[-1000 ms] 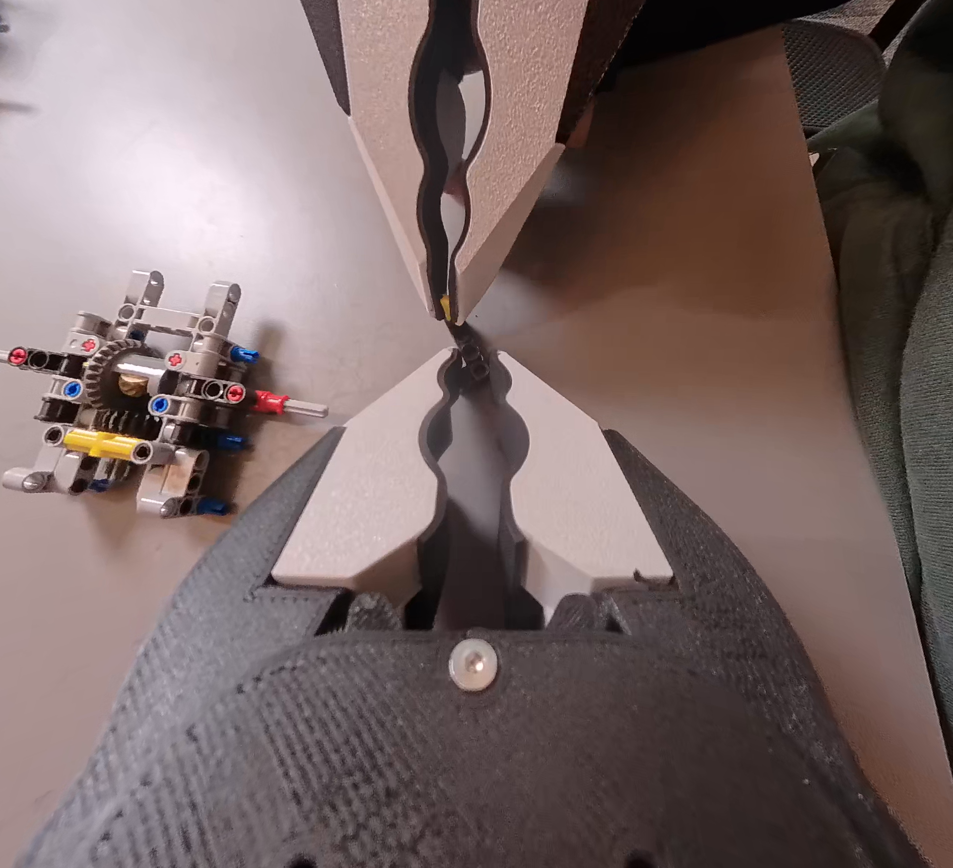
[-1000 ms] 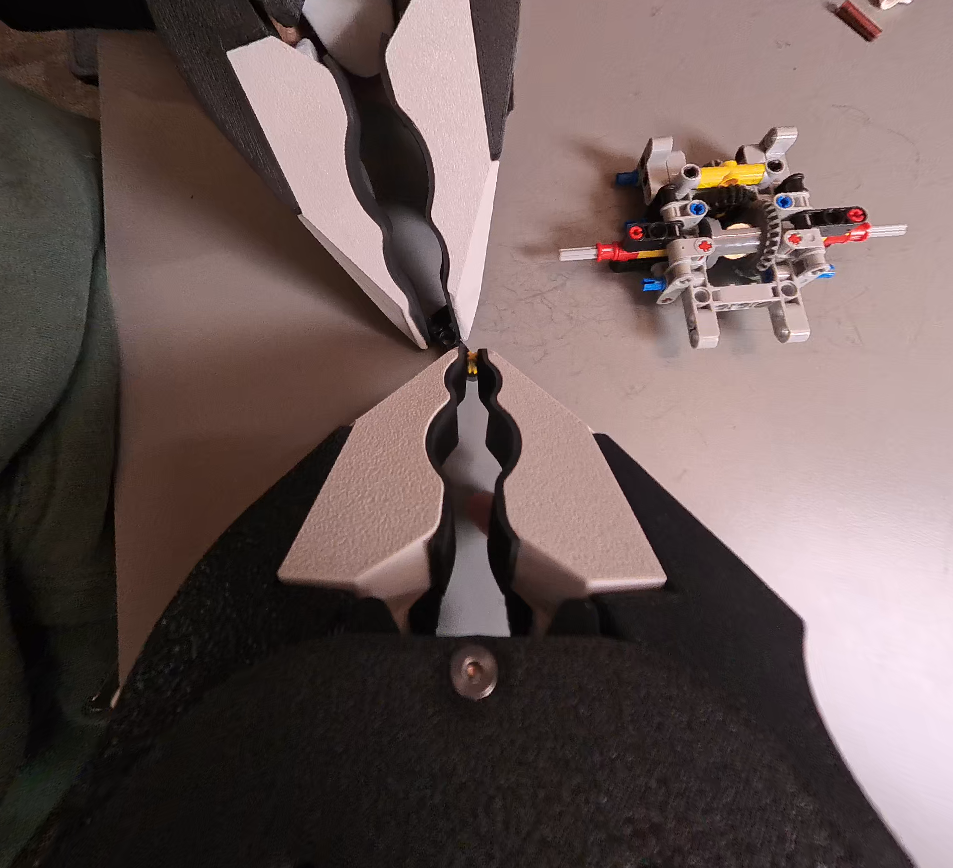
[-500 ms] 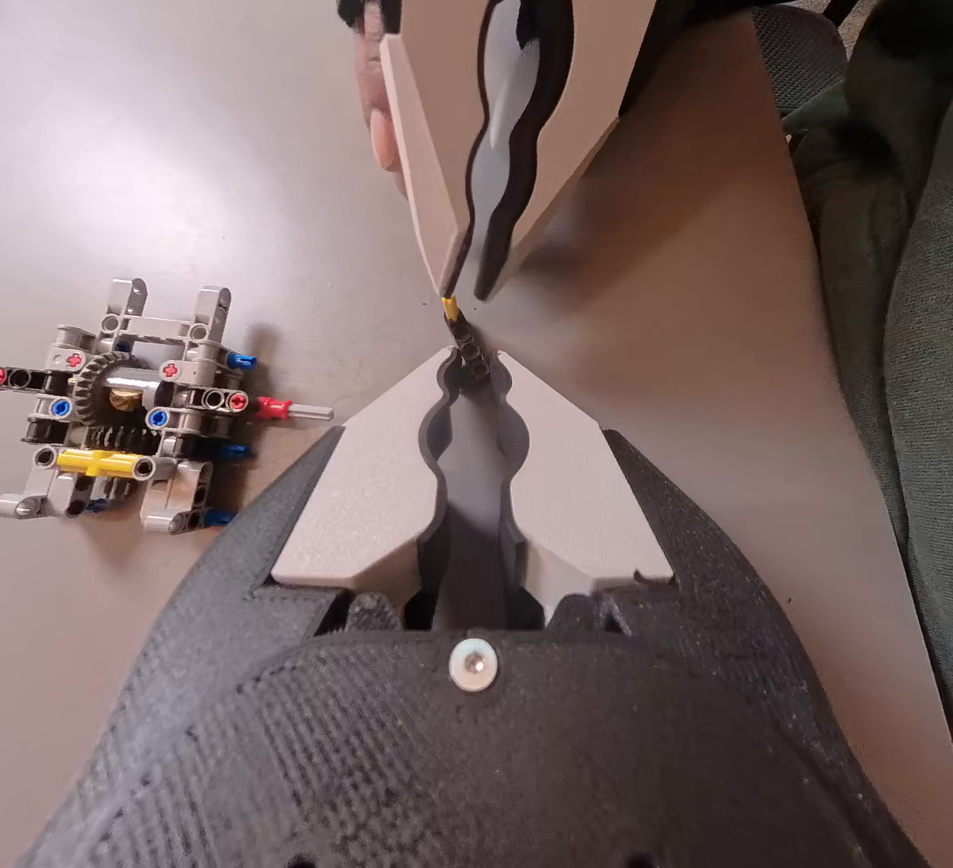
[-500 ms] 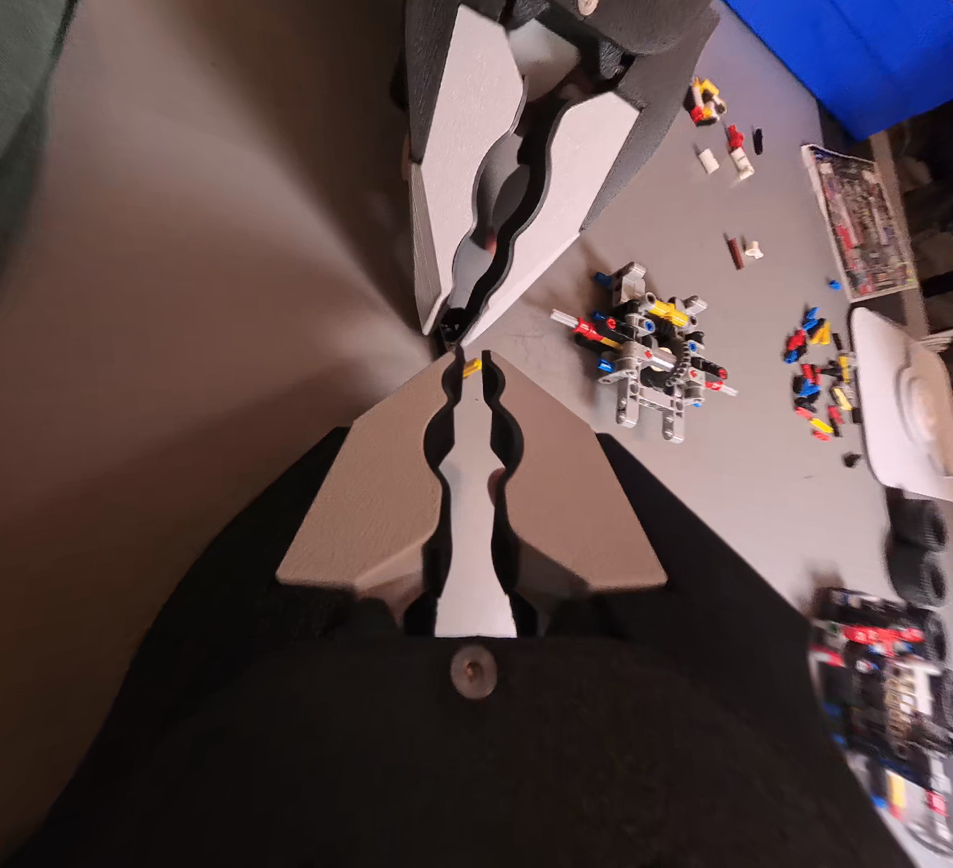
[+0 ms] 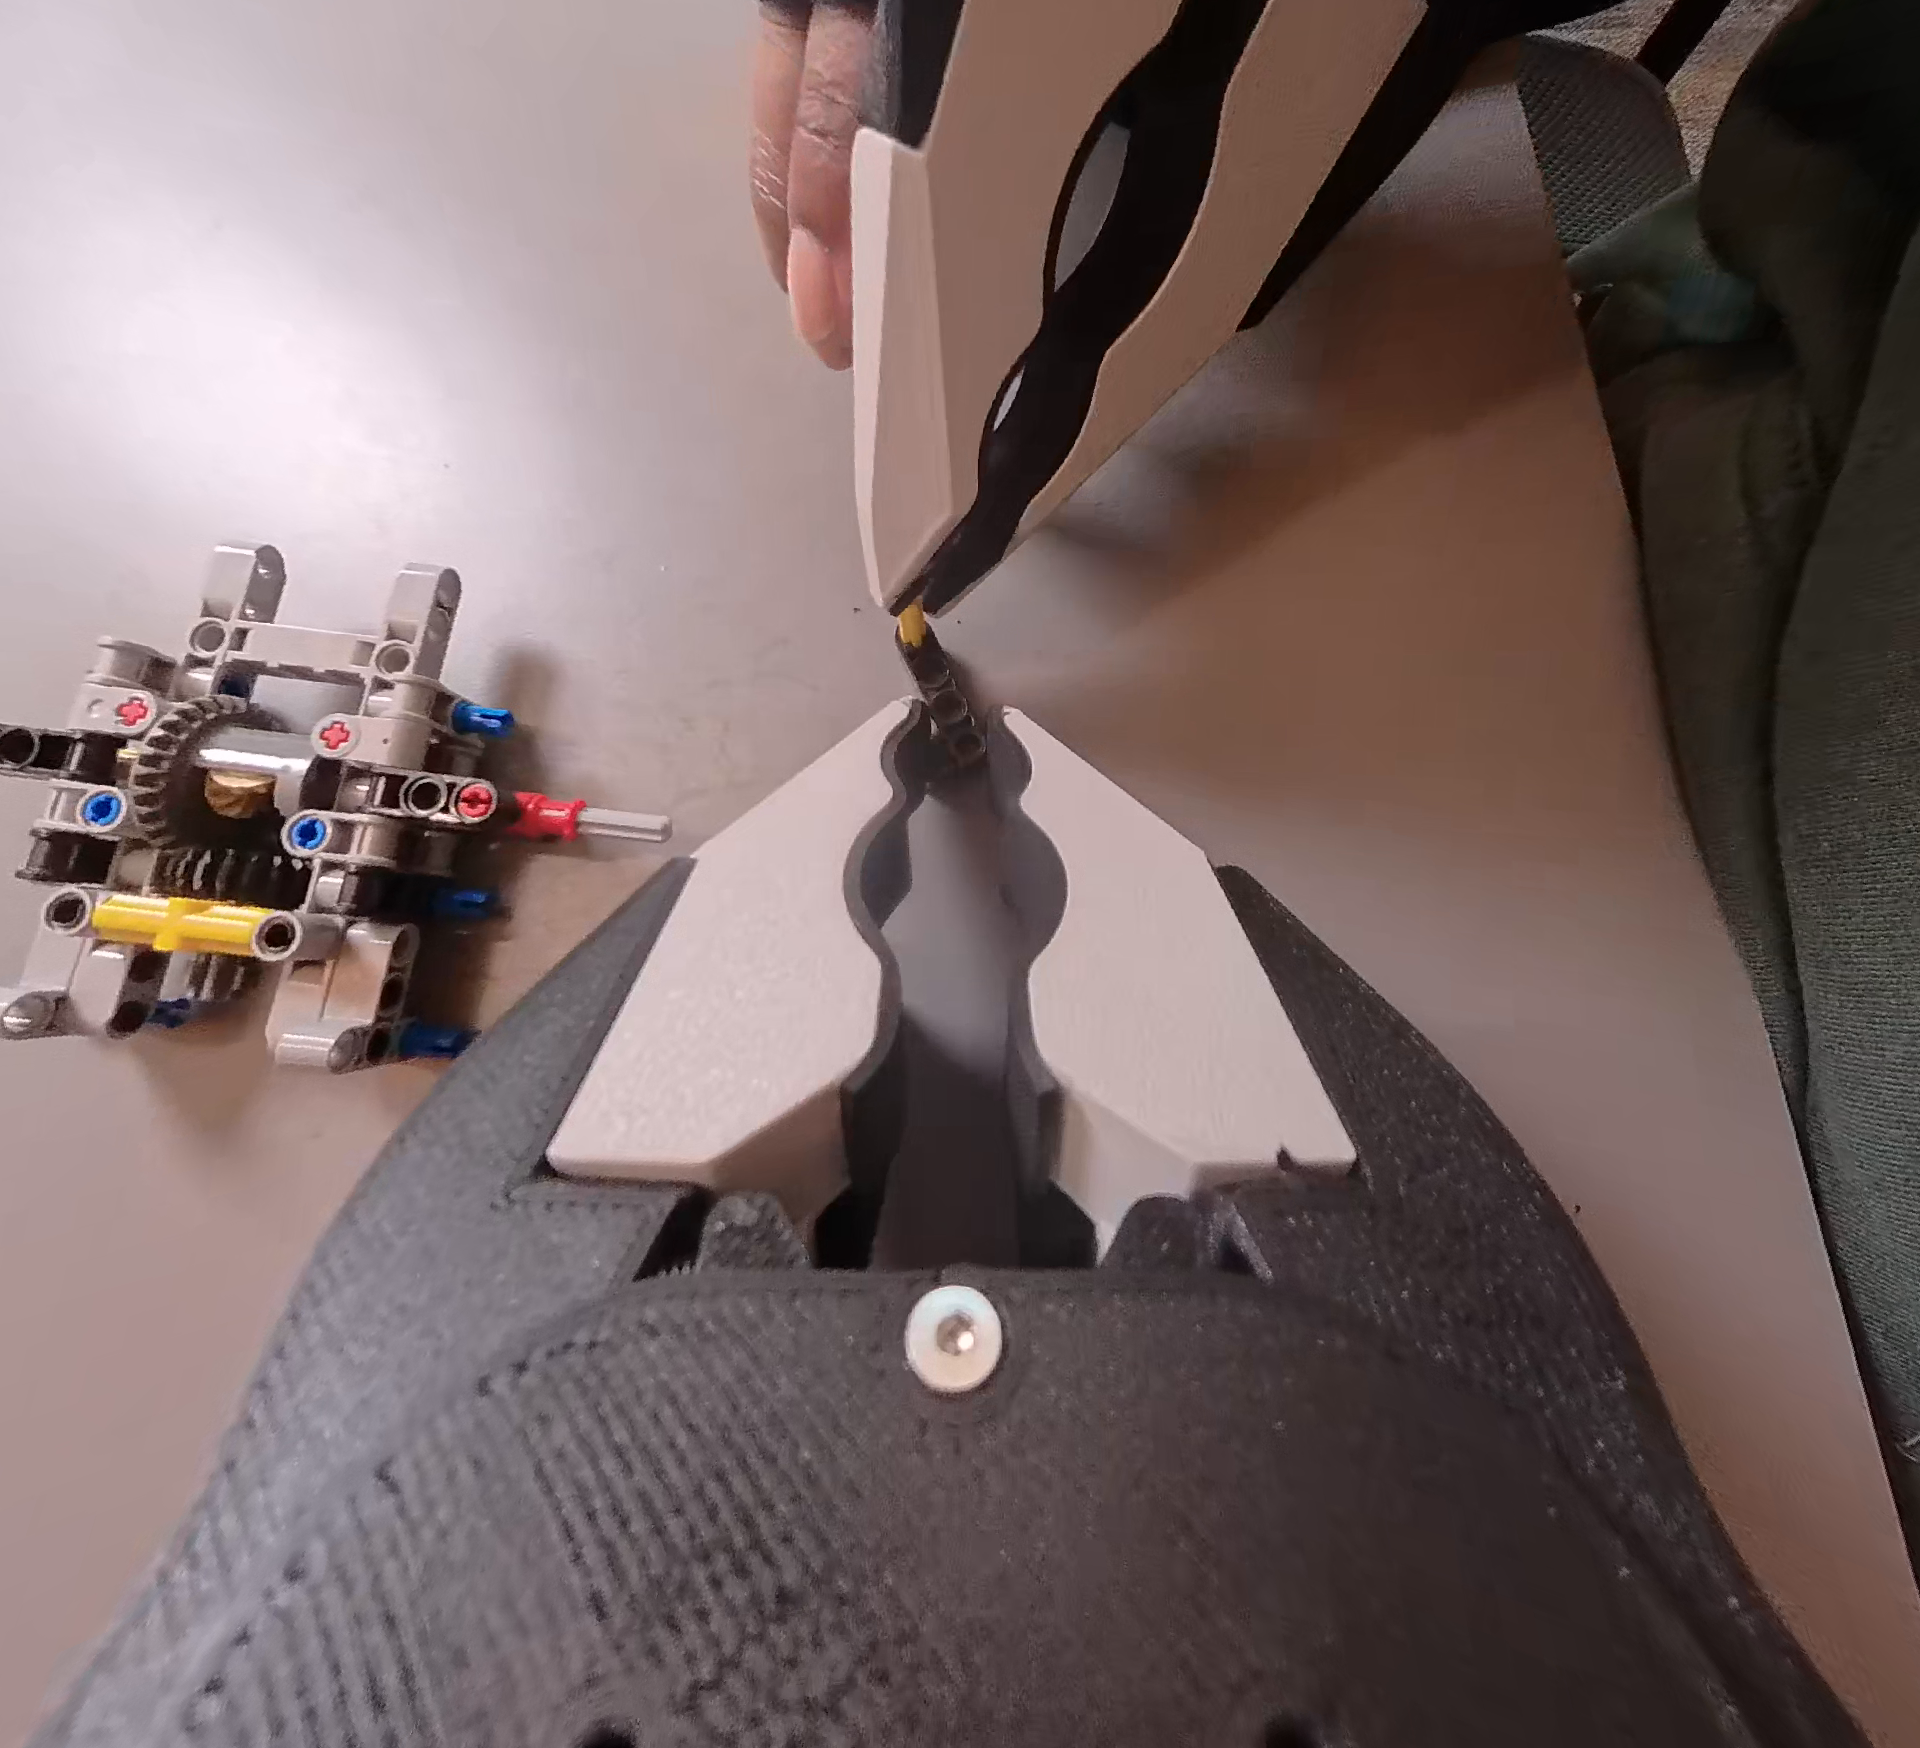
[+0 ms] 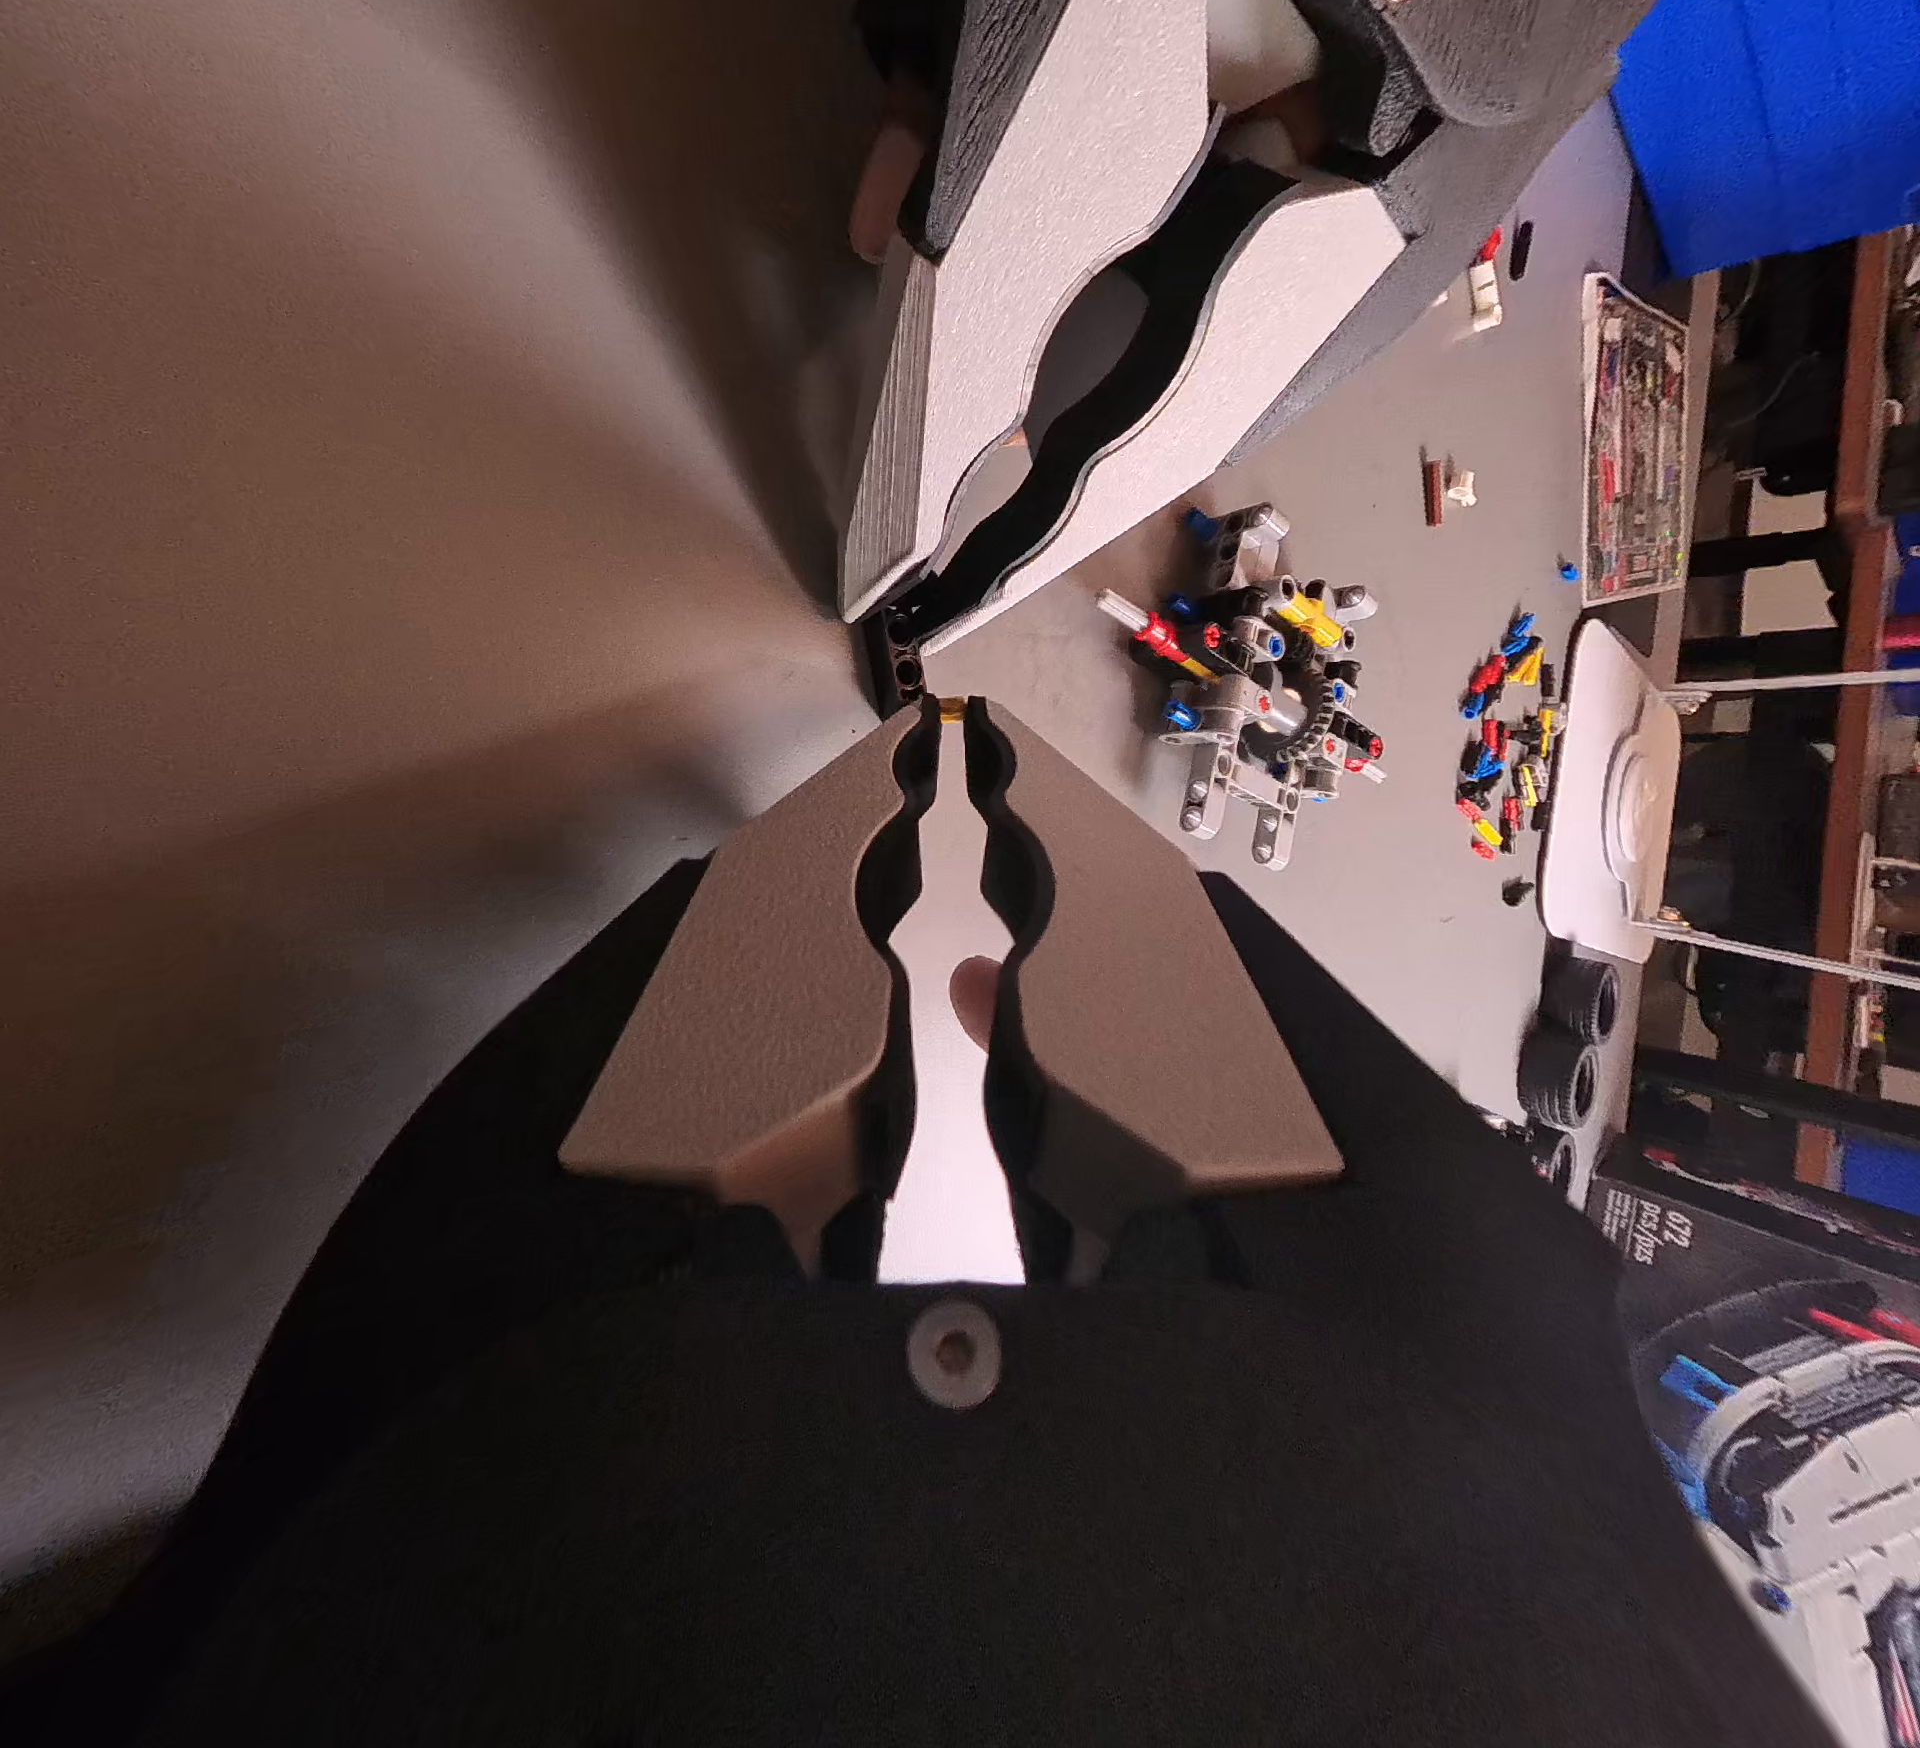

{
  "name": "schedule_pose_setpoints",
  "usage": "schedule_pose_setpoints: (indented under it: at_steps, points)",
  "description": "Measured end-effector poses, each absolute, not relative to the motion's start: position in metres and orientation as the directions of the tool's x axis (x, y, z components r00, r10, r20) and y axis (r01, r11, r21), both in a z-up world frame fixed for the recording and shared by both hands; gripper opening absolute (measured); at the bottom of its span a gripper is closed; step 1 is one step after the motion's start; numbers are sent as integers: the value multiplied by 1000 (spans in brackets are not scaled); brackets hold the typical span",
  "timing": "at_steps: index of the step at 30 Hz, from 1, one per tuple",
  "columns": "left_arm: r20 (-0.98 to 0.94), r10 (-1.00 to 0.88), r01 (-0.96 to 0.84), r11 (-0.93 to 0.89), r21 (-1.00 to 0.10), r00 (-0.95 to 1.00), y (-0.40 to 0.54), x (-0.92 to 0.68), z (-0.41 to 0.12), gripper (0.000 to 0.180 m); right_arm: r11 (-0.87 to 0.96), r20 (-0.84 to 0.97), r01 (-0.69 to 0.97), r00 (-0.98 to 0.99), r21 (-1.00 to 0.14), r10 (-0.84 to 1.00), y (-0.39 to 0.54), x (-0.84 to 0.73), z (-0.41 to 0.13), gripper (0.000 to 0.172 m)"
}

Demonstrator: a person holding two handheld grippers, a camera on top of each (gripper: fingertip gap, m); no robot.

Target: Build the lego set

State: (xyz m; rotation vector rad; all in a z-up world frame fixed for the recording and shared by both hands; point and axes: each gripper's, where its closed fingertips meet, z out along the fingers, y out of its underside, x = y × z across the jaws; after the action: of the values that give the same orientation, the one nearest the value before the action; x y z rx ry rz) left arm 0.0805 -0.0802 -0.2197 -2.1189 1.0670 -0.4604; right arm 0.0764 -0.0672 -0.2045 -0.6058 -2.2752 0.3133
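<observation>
In the left wrist view my left gripper (image 5: 954, 724) is shut on a short black beam with holes (image 5: 943, 699), held above the grey table (image 5: 416, 244). My right gripper (image 5: 914, 602) comes in from above, shut on a small yellow pin (image 5: 911, 626) whose free end touches the beam's far end. In the right wrist view my right gripper (image 6: 951, 709) pinches the yellow pin (image 6: 950, 710) at its tips. The left gripper (image 6: 899, 612) holds the black beam (image 6: 902, 659) just beyond. A grey and black gear assembly (image 5: 239, 857) lies on the table to the left, and shows in the right wrist view (image 6: 1262, 680).
A hand (image 5: 810, 171) holds the right gripper. Green fabric (image 5: 1818, 659) lies past the table's edge. The right wrist view shows a pile of small loose pieces (image 6: 1507, 742), a white tray (image 6: 1605, 794), a printed booklet (image 6: 1636, 441), black tyres (image 6: 1569, 1044), a blue bin (image 6: 1787, 36) and a printed box (image 6: 1766, 1386). The tips of both grippers are at nearly the same place.
My right gripper has rolled and tilted over, so its view has swung round. It still holds the yellow pin at the beam's end. My left gripper has kept its hold on the black beam.
</observation>
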Motion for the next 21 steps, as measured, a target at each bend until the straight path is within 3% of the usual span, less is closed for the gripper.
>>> schedule_pose_setpoints:
  at_steps: [1,21]
  points:
    - [0,-802,-550,-409,-728,597,-80,80,-220,10,863,610,330,-612,-382,504,-67,76,-205,4]
    - [29,-791,-533,-438,-724,611,-80,81,-220,10,933,723,325,-606,-156,332,-64,75,-205,1]
